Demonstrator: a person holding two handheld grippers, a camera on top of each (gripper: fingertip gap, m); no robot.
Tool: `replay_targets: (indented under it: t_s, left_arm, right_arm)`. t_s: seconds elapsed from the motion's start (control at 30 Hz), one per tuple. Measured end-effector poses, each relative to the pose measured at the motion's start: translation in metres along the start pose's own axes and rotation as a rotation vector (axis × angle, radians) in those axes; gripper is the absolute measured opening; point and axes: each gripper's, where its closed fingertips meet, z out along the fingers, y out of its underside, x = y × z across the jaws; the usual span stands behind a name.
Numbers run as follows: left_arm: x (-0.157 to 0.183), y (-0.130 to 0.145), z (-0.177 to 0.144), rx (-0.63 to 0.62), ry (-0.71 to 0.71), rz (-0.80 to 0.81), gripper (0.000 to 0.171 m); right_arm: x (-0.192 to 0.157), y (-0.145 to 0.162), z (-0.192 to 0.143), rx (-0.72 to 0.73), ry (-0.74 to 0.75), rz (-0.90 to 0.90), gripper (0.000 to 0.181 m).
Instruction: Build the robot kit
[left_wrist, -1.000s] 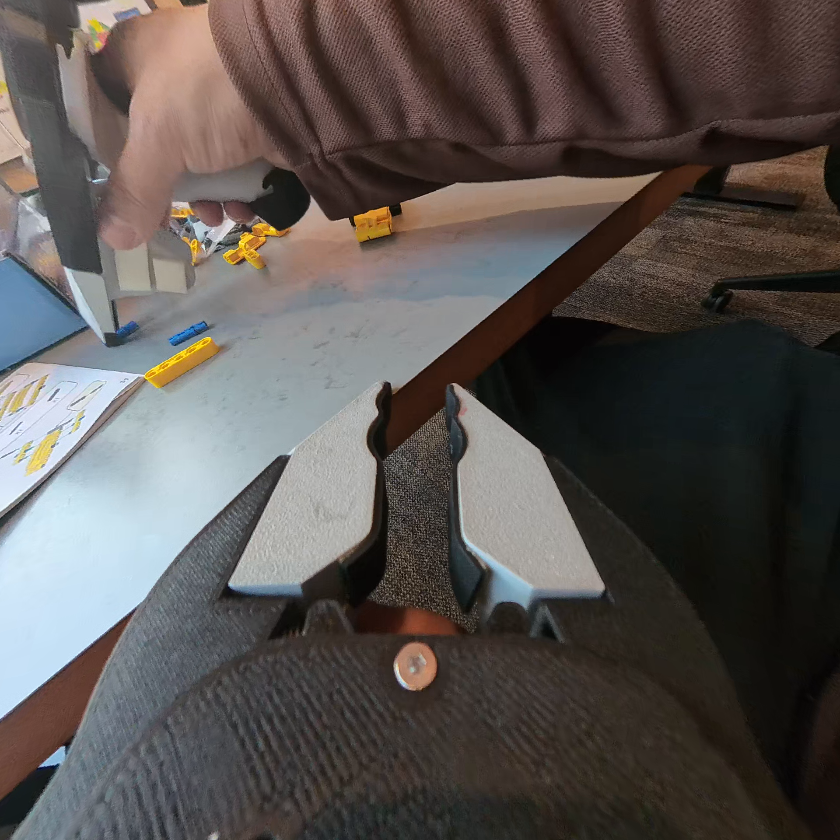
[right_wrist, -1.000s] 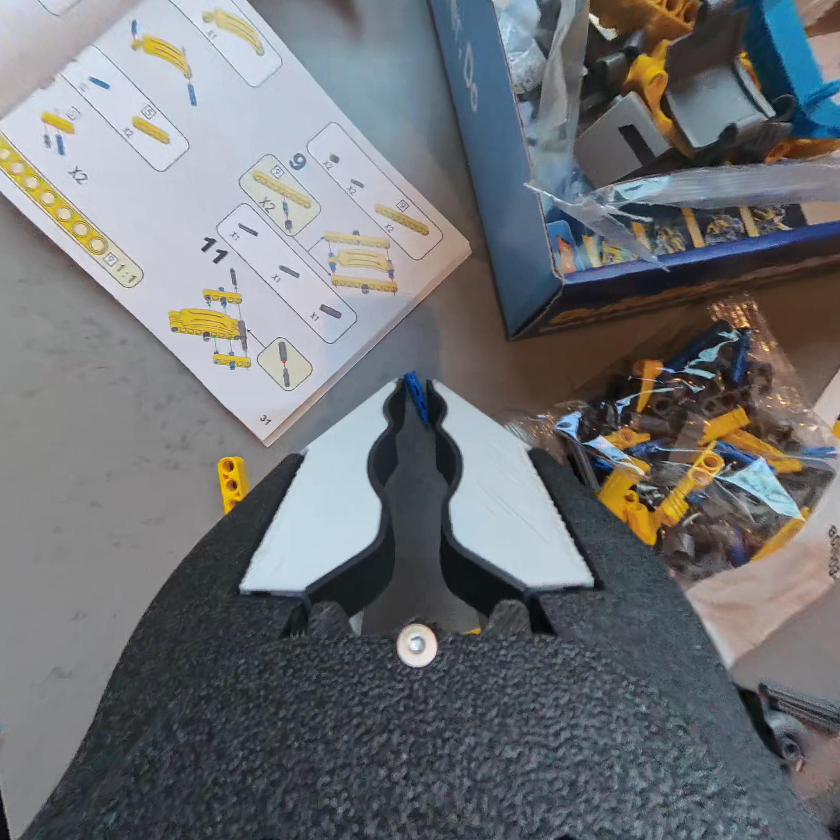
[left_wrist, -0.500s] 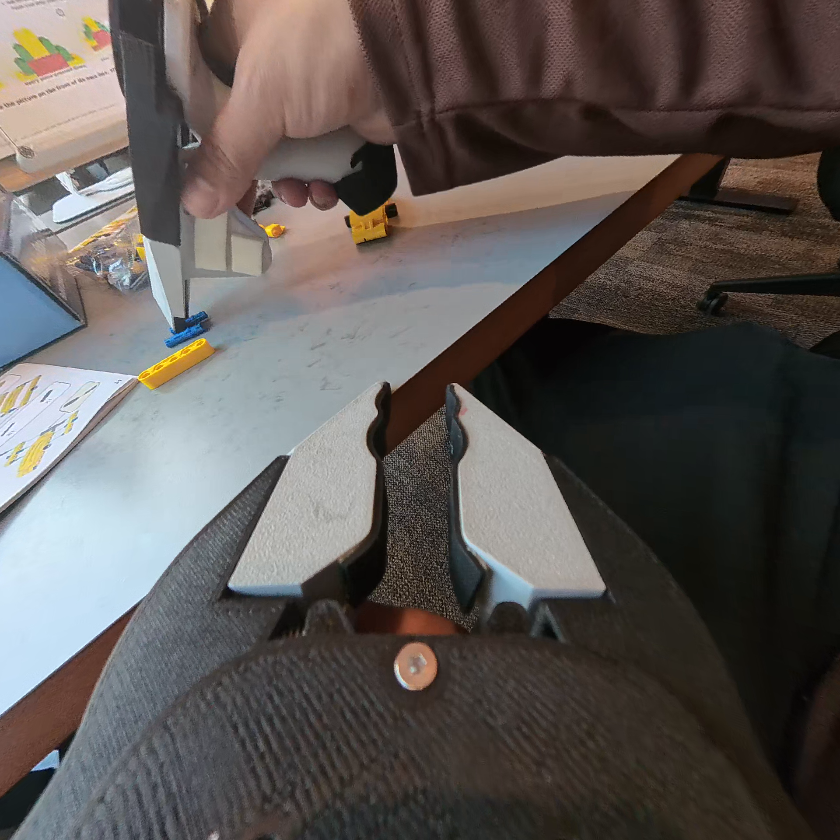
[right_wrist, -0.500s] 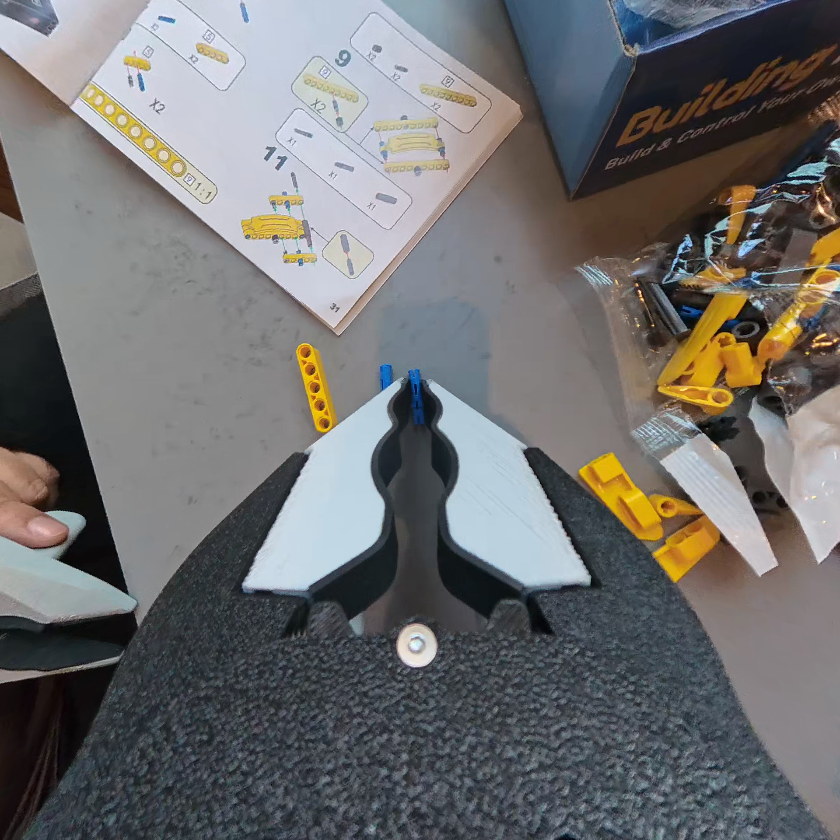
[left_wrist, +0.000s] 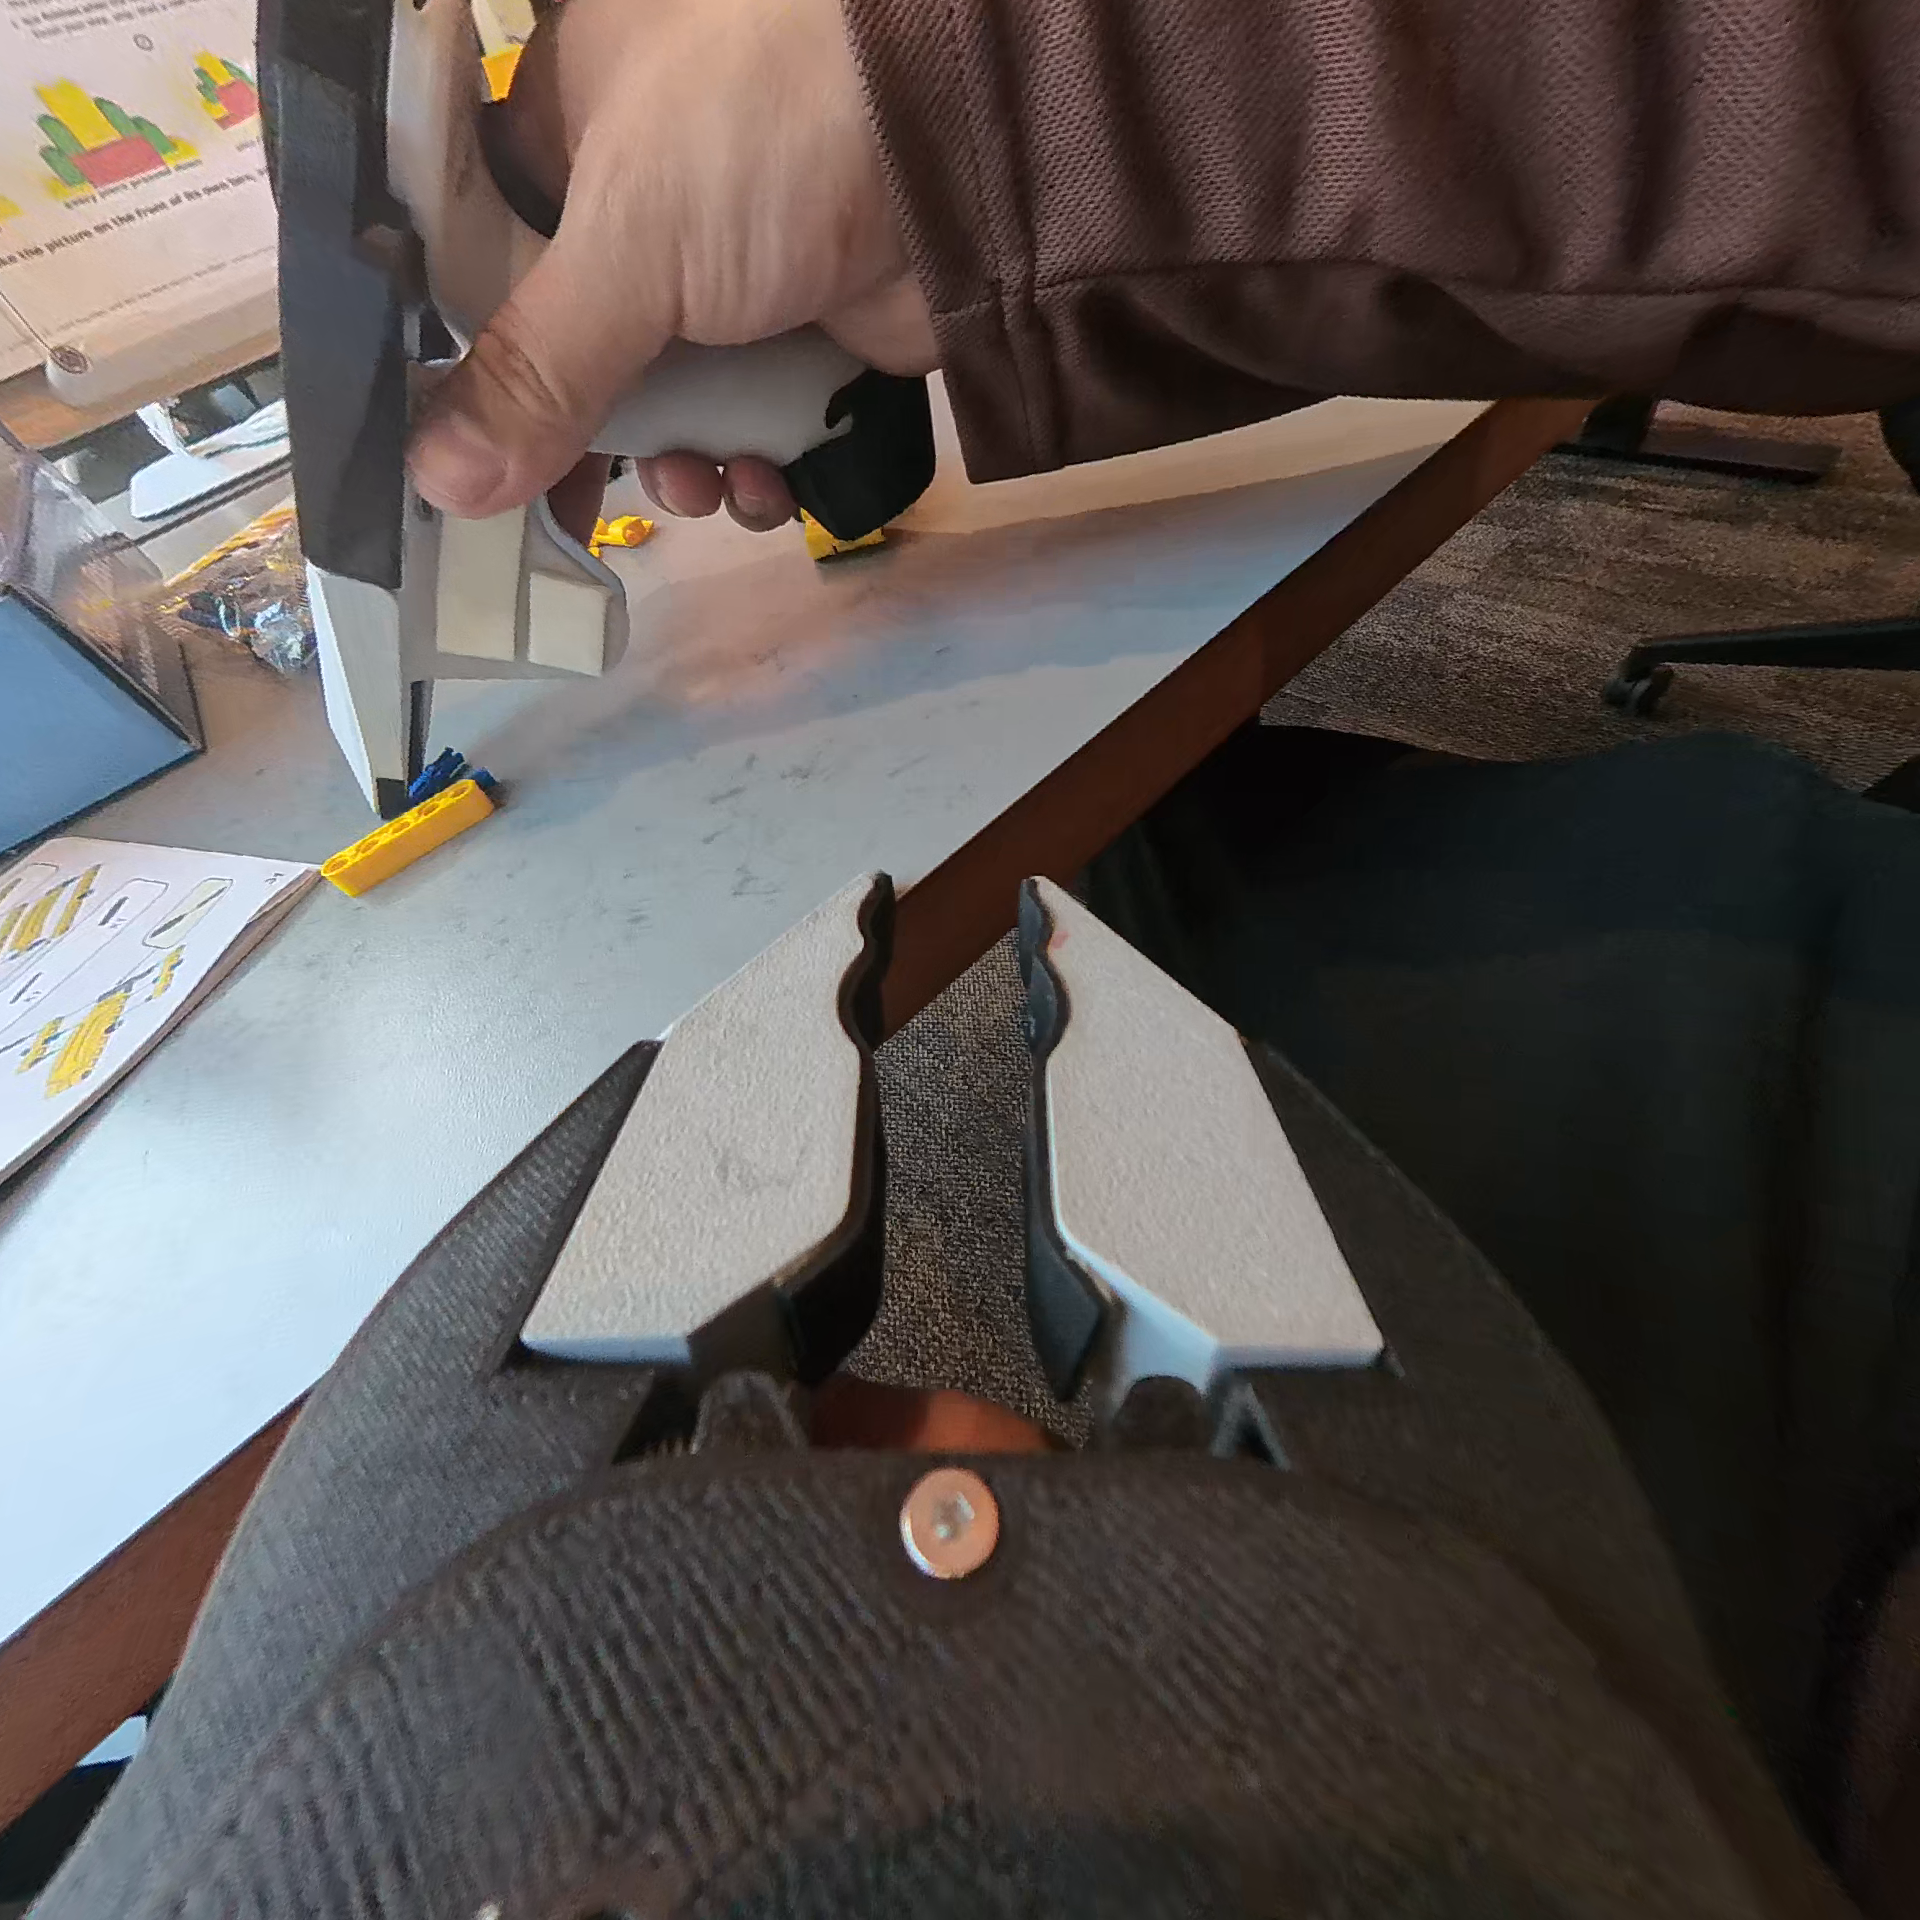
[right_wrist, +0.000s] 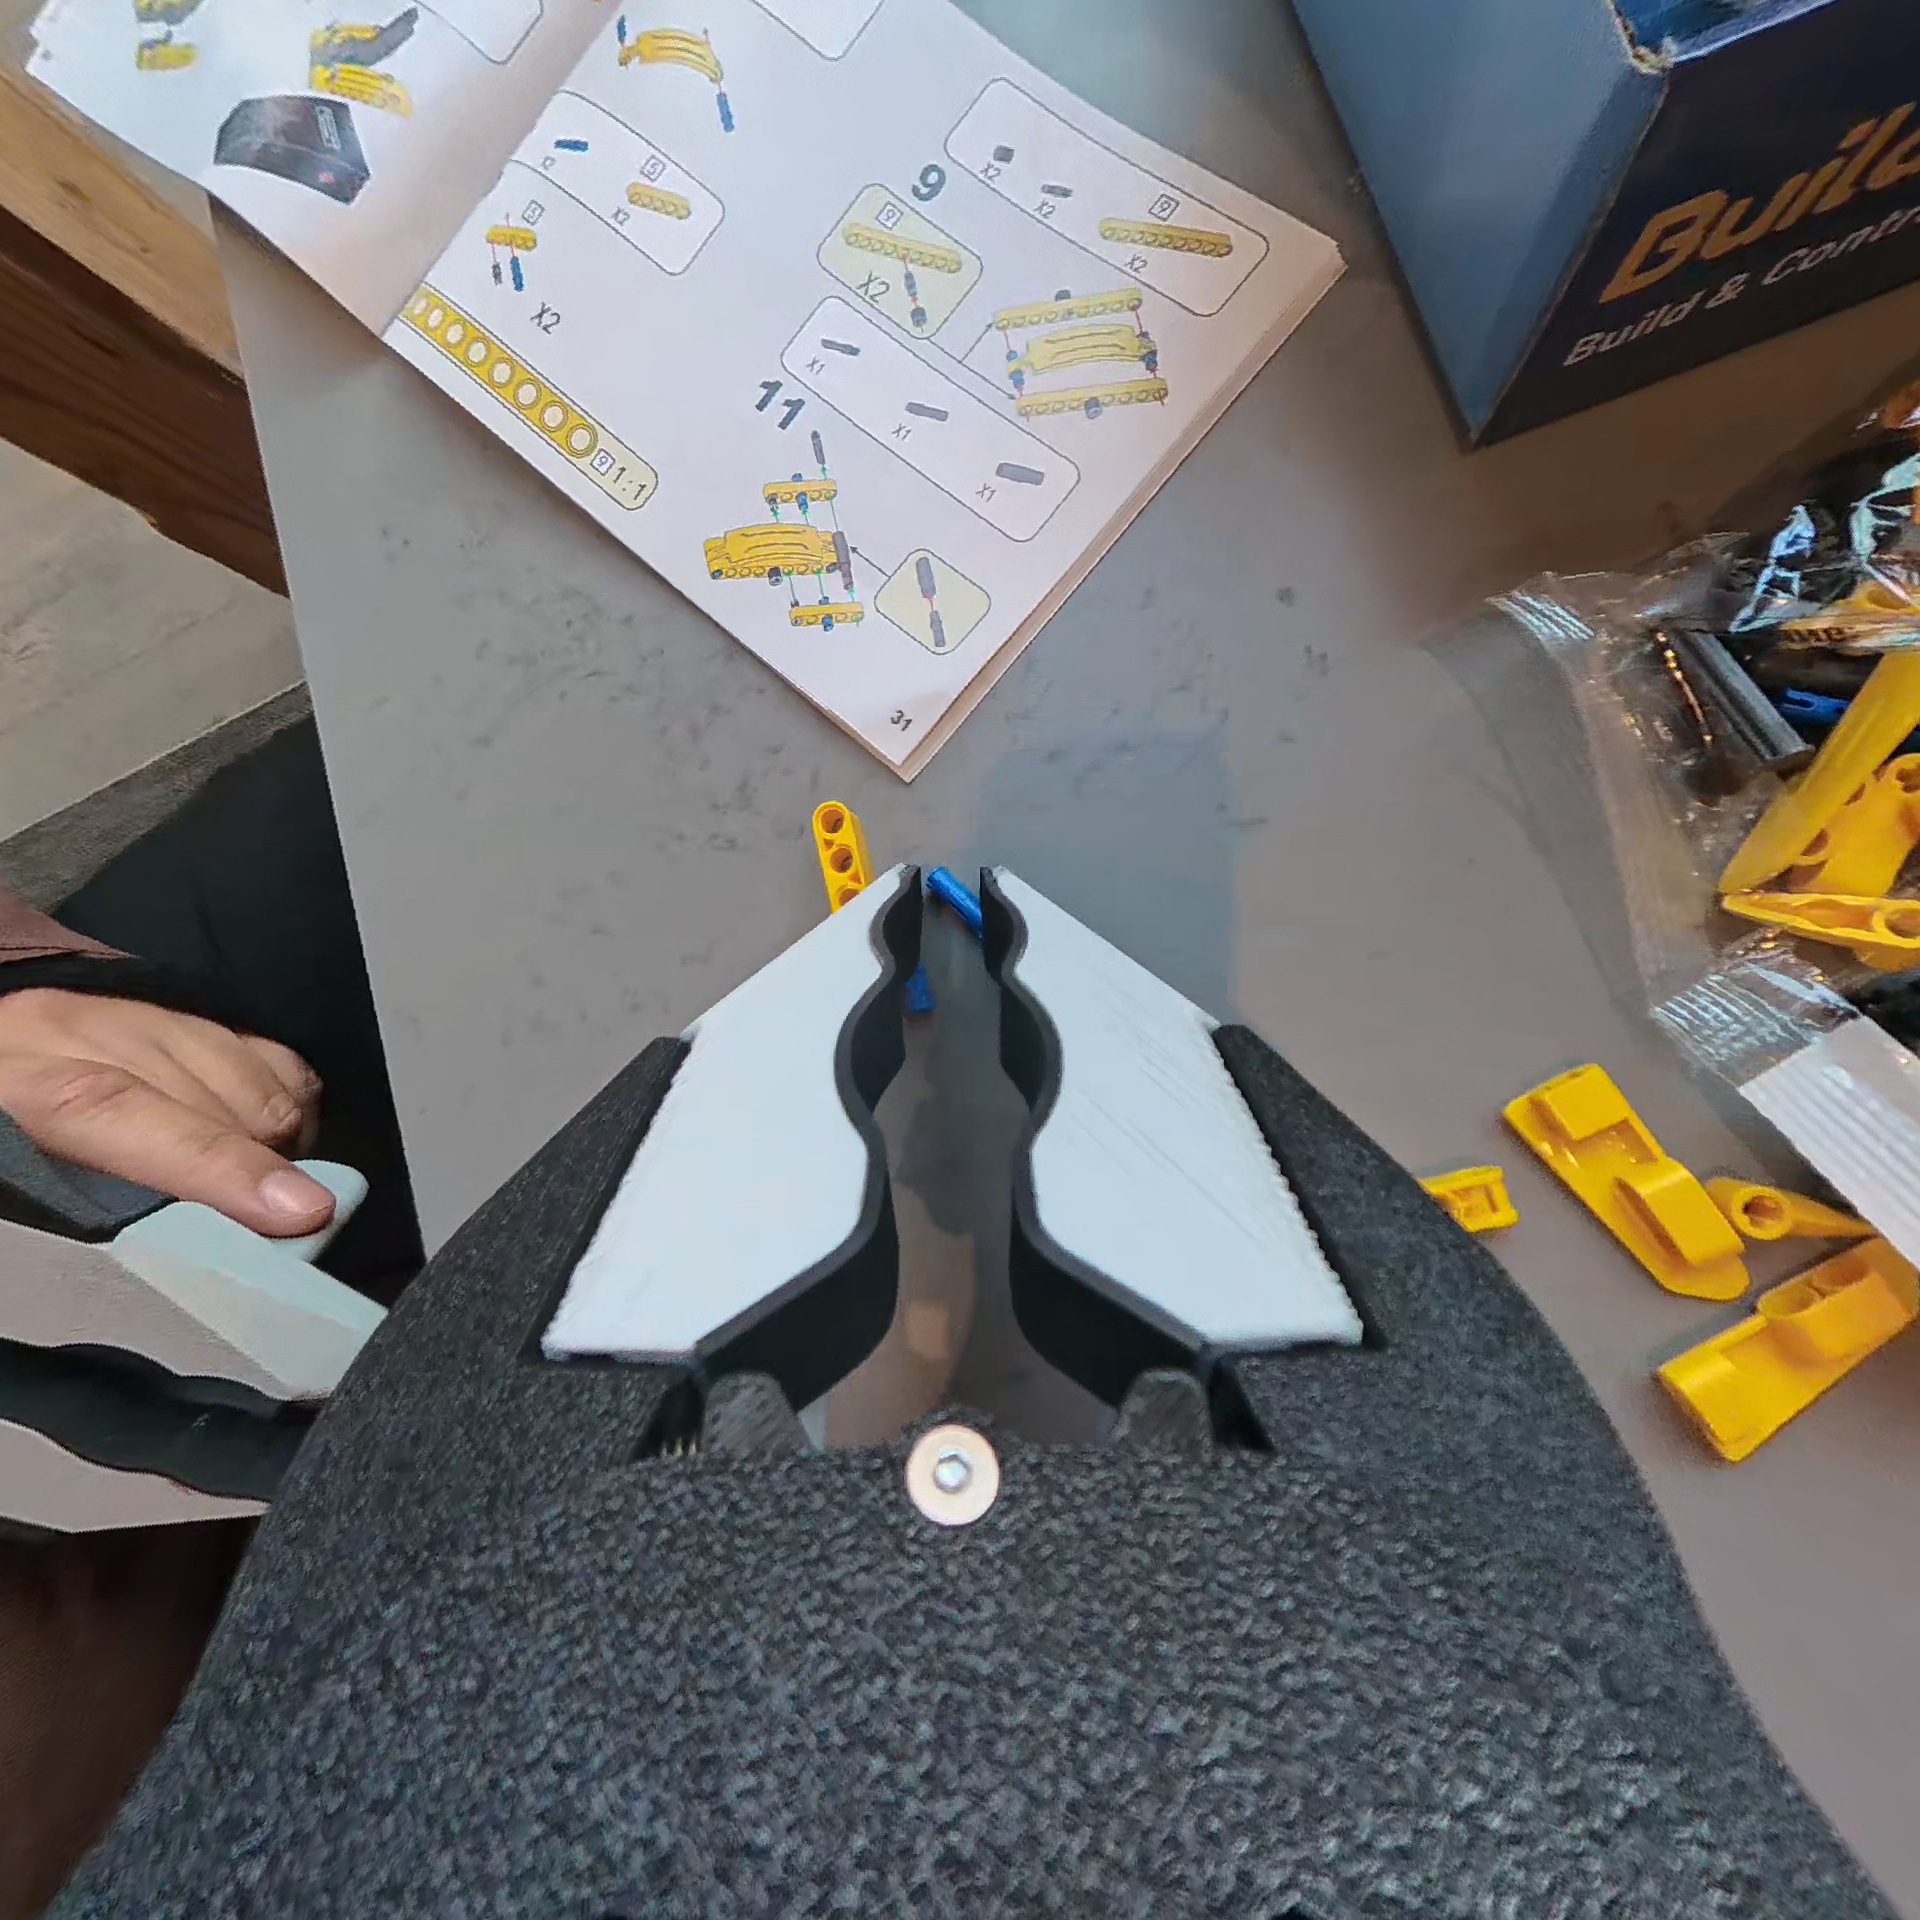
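Blue pin (right_wrist: 951, 899) lies mid-frame on the grey bench (right_wrist: 623, 831), with a yellow beam (right_wrist: 836, 847) just to its left. The right tool (right_wrist: 951, 883) straddles it (gripped or loose, I cannot tell). It looks likely to roll. The left tool (left_wrist: 951, 914) gapes empty past the bench edge.

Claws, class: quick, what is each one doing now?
Left claw: open, empty, off the table edge.
Right claw: open around a blue pin, not gripping it.

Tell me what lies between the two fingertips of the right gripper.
In the right wrist view, a small blue pin lies between the fingertips of the right gripper, on the grey table. Whether they clamp it is unclear.
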Motion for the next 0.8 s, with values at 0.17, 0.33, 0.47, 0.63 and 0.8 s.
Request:
replay_targets:
  t_s: [0.17,0.33,0.47,0.63,0.8]
  left_arm:
    - [0.0,0.0,0.0,-0.001,0.002,-0.007,0.021]
    - [-0.001,0.0,0.0,-0.001,0.002,-0.011,0.021]
    - [0.001,-0.001,0.0,0.0,0.005,-0.015,0.021]
    - [0.0,0.0,-0.001,-0.001,0.003,-0.009,0.021]
    - [0.0,0.0,-0.002,0.0,0.006,-0.025,0.021]
  right_arm:
    - [0.0,-0.006,-0.005,0.052,0.022,-0.019,0.013]
    - [0.0,-0.03,-0.032,0.25,0.091,-0.071,0.017]
    - [0.007,-0.039,-0.05,0.376,0.175,-0.146,0.018]
    - [0.037,-0.021,-0.064,0.298,0.301,-0.11,0.02]
    - [0.083,-0.005,-0.112,0.269,0.453,0.003,0.025]
